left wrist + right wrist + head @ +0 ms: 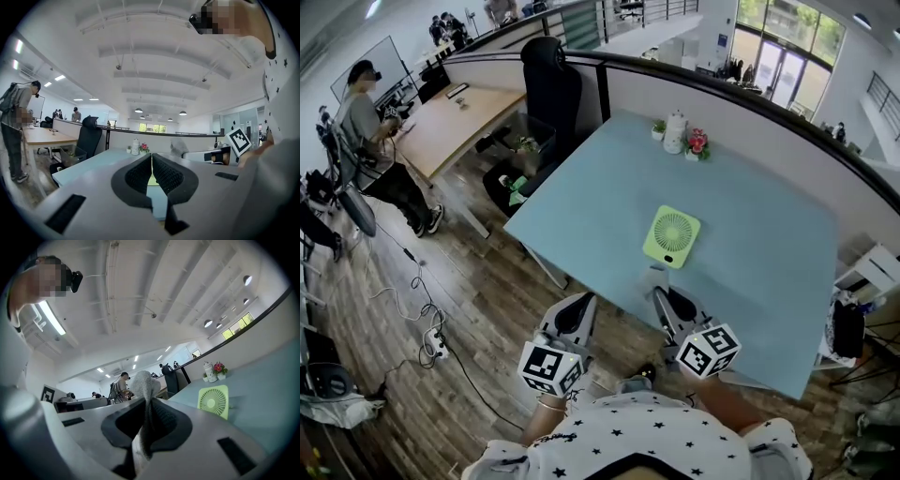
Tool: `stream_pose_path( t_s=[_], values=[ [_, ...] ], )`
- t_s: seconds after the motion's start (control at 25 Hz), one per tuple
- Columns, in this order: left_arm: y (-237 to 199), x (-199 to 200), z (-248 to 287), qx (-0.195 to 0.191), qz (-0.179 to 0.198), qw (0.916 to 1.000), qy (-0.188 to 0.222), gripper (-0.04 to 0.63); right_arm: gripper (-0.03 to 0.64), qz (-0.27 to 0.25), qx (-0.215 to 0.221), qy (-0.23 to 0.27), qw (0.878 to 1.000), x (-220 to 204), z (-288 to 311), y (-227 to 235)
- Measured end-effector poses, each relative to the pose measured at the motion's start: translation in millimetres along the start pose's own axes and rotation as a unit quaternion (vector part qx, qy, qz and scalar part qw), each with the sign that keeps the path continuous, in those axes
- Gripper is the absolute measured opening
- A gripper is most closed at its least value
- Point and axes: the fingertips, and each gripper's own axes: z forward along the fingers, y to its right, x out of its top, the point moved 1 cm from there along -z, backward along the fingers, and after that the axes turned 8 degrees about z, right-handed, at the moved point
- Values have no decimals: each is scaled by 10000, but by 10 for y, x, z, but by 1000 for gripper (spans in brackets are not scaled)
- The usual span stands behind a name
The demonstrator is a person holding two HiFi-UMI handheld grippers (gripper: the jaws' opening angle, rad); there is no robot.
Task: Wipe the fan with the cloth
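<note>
A small light-green fan (673, 236) lies flat on the pale blue table (600, 206), a little in from its near edge. In the right gripper view the fan (214, 401) stands ahead and to the right of the jaws. My right gripper (661, 295) hovers over the table's near edge just short of the fan, shut on a grey cloth (654, 278). The cloth (143, 385) sticks up from between the jaws. My left gripper (581, 307) hangs off the table's near side, over the floor, jaws shut with nothing in them (152, 157).
A white teapot (675, 131), a small potted plant (658, 128) and red flowers (697, 142) stand at the table's far edge by the partition. A black office chair (548, 84) is at the far left corner. A person (375, 141) stands by a wooden desk. Cables lie on the floor.
</note>
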Motion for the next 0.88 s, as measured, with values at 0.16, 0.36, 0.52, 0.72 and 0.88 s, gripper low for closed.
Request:
stream_pose_path(
  t_s=[0.16, 0.36, 0.52, 0.72, 0.88],
  values=[
    [61, 62, 288, -196, 52, 9998, 62, 32, 31, 19, -132, 43, 9999, 101, 13, 226],
    [65, 24, 497, -425, 17, 9991, 41, 32, 29, 63, -327, 127, 9994, 152, 64, 394],
    [40, -41, 659, -650, -26, 9979, -34, 32, 29, 111, -630, 210, 9977, 161, 36, 536],
    [-101, -36, 1036, -1082, -3, 9941, -19, 32, 29, 135, -1043, 415, 9936, 246, 154, 727],
    [-224, 137, 1374, -1518, 140, 9883, 100, 32, 29, 140, -1376, 601, 9886, 389, 305, 847]
  ],
)
